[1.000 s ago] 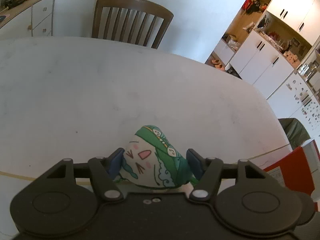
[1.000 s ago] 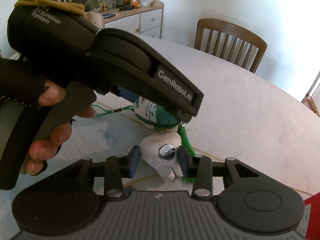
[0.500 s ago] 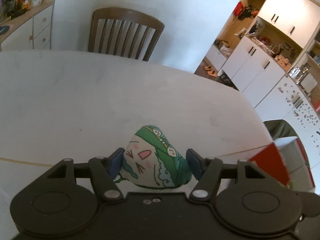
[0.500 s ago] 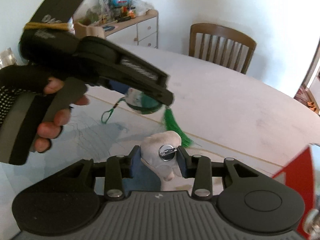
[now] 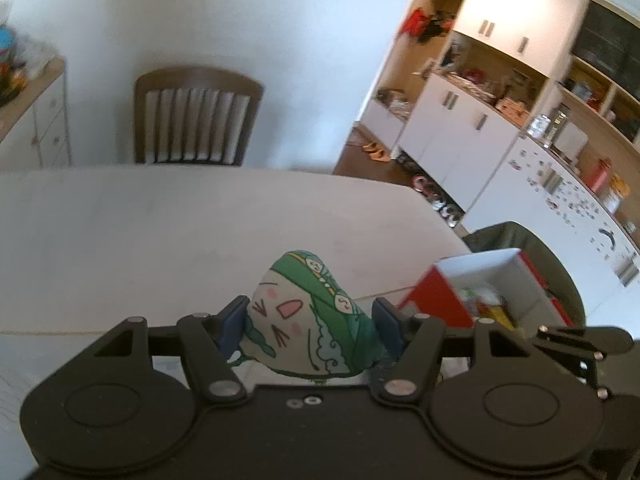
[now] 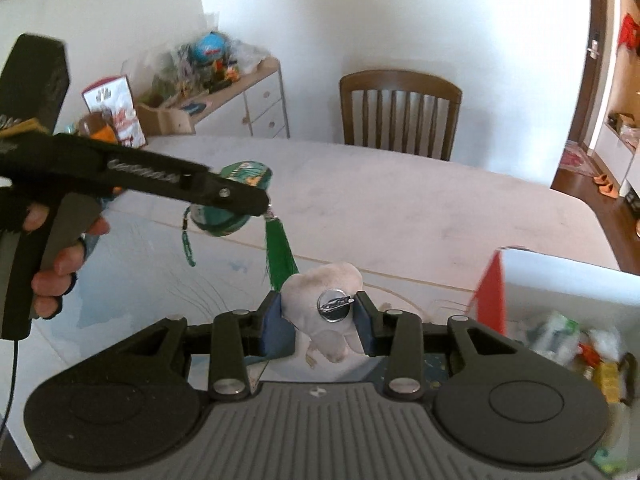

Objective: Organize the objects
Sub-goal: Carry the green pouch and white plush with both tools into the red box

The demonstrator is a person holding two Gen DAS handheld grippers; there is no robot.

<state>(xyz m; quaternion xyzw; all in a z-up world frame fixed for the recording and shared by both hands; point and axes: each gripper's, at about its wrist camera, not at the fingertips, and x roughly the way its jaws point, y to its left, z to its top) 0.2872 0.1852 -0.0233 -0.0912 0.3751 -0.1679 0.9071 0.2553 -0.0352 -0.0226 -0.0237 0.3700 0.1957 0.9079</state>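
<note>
Both grippers have risen off the table since a second ago and swung right, bringing the red box into sight.

Left wrist view: we find the left gripper (image 5: 310, 322) closed on the green plush charm (image 5: 308, 320), blue pads pressing its two sides, the printed face toward the camera. The charm is held clear above the white table (image 5: 160, 232). The red box (image 5: 480, 292) stands open to the right, near the table's edge, with several small items already inside; we cannot identify them.

Right wrist view: the right gripper (image 6: 318, 316) is clamped on a white plush piece (image 6: 324, 300) bearing a round metal badge (image 6: 334, 306), also held off the table. The left gripper appears at left, held in a person's hand (image 6: 60, 256), the charm's green tassel (image 6: 280, 256) hanging free below it. The box sits at lower right.

We judge the task partly done: some objects are boxed, and these two are lifted but not yet deposited.
</note>
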